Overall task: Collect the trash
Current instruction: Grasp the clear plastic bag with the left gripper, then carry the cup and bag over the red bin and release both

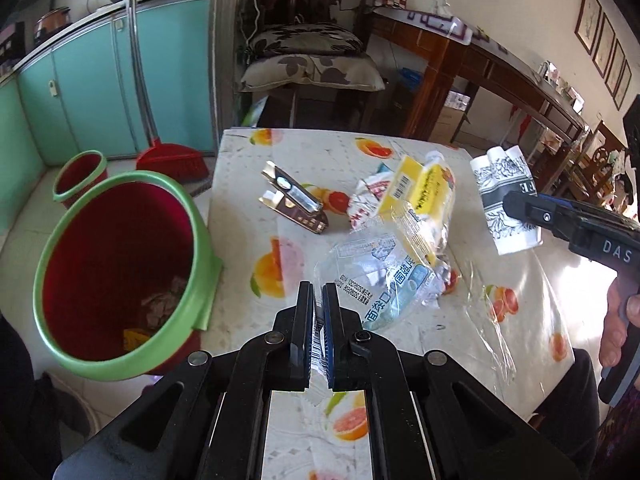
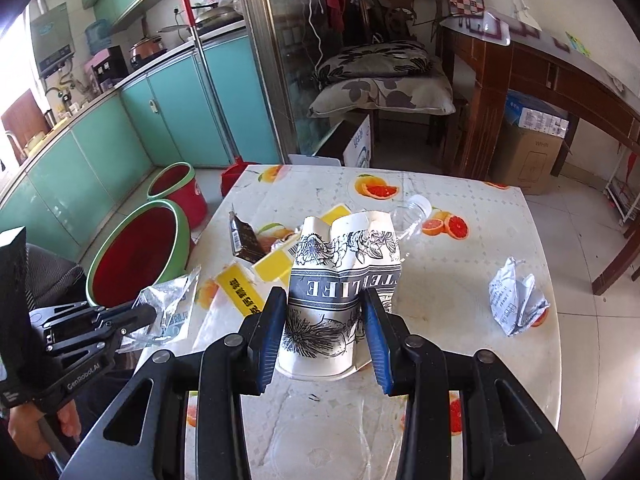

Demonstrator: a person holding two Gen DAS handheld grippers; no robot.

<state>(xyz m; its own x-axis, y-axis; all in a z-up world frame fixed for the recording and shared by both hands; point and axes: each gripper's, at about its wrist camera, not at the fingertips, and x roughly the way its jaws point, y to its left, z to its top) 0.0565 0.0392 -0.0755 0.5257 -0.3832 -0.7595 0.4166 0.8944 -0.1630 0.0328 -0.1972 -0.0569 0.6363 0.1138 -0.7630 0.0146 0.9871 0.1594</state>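
Observation:
My left gripper [image 1: 318, 300] is shut on the edge of a clear plastic wrapper [image 1: 380, 276] with blue print, lifted just above the fruit-print table [image 1: 320, 152]. A red bin with a green rim [image 1: 120, 272] stands to its left, with scraps at the bottom. My right gripper [image 2: 324, 320] is shut on a crushed paper cup [image 2: 344, 280] with black floral print, held above the table; that cup [image 1: 504, 200] also shows at the right of the left wrist view. A yellow packet [image 1: 424, 192], a dark flattened carton [image 1: 296, 204] and a crumpled paper [image 2: 518, 300] lie on the table.
A smaller red bin [image 1: 80, 174] and a red broom [image 1: 172, 160] stand on the floor behind the big bin. A clear bottle [image 2: 412, 212] lies behind the cup. Teal cabinets [image 1: 100, 92] line the left; a chair with cushions [image 1: 312, 64] and a wooden sideboard [image 1: 500, 76] stand beyond the table.

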